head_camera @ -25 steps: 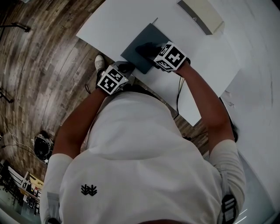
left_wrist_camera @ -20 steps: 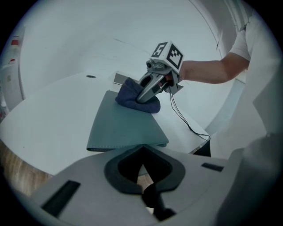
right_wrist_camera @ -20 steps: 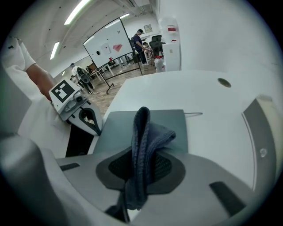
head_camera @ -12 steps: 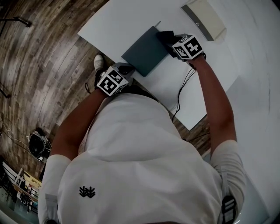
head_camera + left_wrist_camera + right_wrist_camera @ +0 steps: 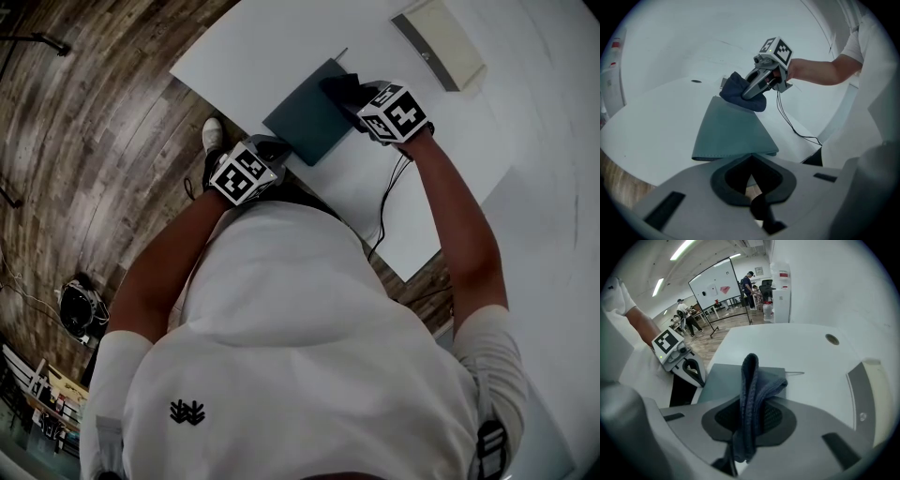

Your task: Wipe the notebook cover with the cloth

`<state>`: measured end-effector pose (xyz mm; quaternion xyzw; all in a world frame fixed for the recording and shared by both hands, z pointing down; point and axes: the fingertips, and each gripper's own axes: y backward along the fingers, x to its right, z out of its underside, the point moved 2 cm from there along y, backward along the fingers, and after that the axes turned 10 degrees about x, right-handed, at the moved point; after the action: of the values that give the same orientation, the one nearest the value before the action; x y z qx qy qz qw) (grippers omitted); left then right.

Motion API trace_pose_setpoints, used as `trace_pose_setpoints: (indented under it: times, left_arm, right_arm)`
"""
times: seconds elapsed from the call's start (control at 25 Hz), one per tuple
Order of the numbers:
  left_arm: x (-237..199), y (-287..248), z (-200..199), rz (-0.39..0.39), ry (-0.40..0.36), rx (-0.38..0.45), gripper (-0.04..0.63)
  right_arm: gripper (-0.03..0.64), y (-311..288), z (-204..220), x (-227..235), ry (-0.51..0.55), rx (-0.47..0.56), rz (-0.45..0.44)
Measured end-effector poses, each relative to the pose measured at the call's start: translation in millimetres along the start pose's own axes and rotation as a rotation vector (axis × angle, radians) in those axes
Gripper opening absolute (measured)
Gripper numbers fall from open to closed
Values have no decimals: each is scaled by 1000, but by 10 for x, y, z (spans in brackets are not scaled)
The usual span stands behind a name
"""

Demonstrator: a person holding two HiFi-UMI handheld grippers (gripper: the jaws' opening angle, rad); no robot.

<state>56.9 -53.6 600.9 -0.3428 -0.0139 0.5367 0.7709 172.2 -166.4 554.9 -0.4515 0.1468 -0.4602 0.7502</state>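
A dark teal notebook [image 5: 309,127] [image 5: 731,131] [image 5: 723,380] lies flat on the white table [image 5: 272,42], close to its near edge. My right gripper [image 5: 352,94] [image 5: 749,93] is shut on a dark blue cloth [image 5: 339,90] [image 5: 737,91] [image 5: 751,380], which rests on the notebook's far right part. The cloth hangs folded between the jaws. My left gripper [image 5: 275,148] [image 5: 700,378] is shut, with its tips against the notebook's near corner. Whether it pinches the cover cannot be told.
A flat beige pad with a grey rim [image 5: 439,42] [image 5: 872,390] lies at the table's far right. A black cable [image 5: 384,202] [image 5: 794,129] trails from the right gripper over the table edge. A round hole [image 5: 831,339] sits in the tabletop. Wood floor [image 5: 94,141] lies at the left.
My right gripper carried the cloth from the middle of the cover away to its far right edge, then slightly back onto it. The left gripper has stayed in place.
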Motion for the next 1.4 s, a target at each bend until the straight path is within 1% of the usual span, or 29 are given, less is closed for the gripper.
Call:
trace_pose_setpoints:
  times: [0.12,0.32,0.48,0.6,0.8,1.04,1.24,1.4]
  left_arm:
    - [-21,-3,0,3,-4,-4,5]
    - [1,4,6,8,-7,1,5]
    - [13,-17,-6,12,-6,2,5]
    - [21,-43,8,13,-3,-4,5]
    - [5,-51,-3,5,3,3,5]
    - [16,-66,4,2,8,16,5]
    - [-14,-71,-22,-2,7,19,5]
    - [11,-26,3,-5,11,9,5]
  right_arm:
    - [61,-139,-103,-308,31,2,-64]
    - [61,-413,-188,-817,46,-3,-170]
    - [61,-584,-245,-1068,64,-5,-224]
    - [61,-698,-249,-1136,71,-21,-250]
    - [61,-733,-266,-939,41,-32,-260]
    - [61,-643,-264,-538,5,-24,-208]
    - [61,-566,-281,-197,6,-36,-173]
    - [61,-497,-269,34,5,-52,-128]
